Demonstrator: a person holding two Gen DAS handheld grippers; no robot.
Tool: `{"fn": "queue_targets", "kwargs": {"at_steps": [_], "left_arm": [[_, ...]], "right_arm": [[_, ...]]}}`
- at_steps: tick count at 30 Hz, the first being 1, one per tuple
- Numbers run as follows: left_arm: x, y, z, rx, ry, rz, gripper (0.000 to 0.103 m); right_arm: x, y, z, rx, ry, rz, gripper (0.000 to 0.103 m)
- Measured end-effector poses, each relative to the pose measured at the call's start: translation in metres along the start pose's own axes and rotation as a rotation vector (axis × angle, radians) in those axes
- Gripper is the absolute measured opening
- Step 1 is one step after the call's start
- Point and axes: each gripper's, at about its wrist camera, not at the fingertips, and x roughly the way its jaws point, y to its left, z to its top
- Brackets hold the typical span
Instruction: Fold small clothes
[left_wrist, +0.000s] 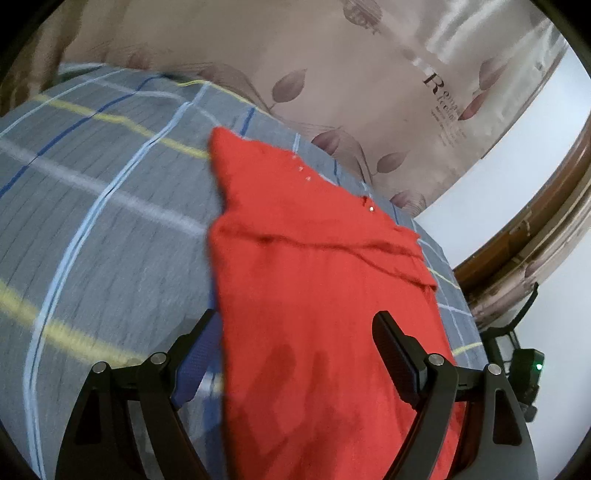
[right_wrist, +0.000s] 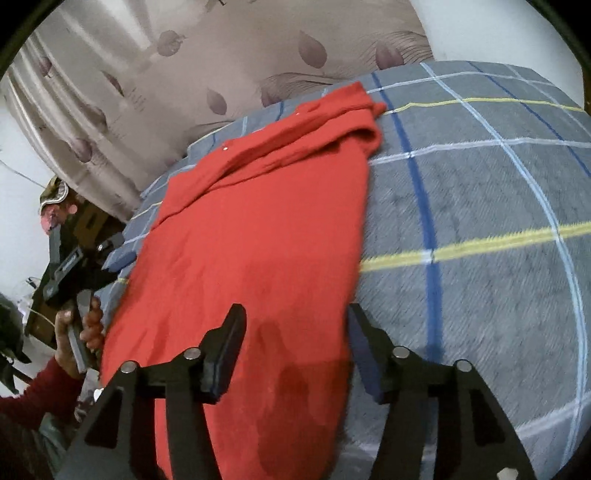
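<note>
Both grippers are hovering wide open, holding nothing: left gripper (left_wrist: 295, 354) and right gripper (right_wrist: 295, 343) are straddling opposite edges of the soft red garment (left_wrist: 317, 280), lying folded on the grey plaid sheet (left_wrist: 110, 229); behind, a leaf-print curtain (left_wrist: 332, 66).

The red garment (left_wrist: 317, 280) lies spread flat on the grey checked bed (left_wrist: 92, 229), folded lengthwise into a long narrow panel. Its far end is bunched, one sleeve folded across the top, small white snaps along the edge there, a darker patch near the close end.
</note>
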Motion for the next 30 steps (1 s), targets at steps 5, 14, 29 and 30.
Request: {"fn": "queue_targets", "kwargs": {"at_steps": [5,14,29,30], "left_arm": [[-0.026,0.006,-0.033,-0.016,0.038,0.006,0.083],[-0.053,-0.011,-0.08,0.067,0.063,-0.004,0.083],[-0.089,-0.011,-0.132,0.001,0.033,-0.161,0.084],[-0.088,-0.01,-0.132,-0.015,0.034,-0.182,0.084]], "right_arm": [[-0.007,0.003,-0.013,0.024,-0.009,0.039,0.058],[-0.027,0.005,-0.054,0.086,-0.047,0.149,0.058],[-0.032,0.033,-0.095,0.002,-0.051,0.28,0.059],[-0.032,0.032,-0.094,0.014,-0.055,0.293,0.059]]}}
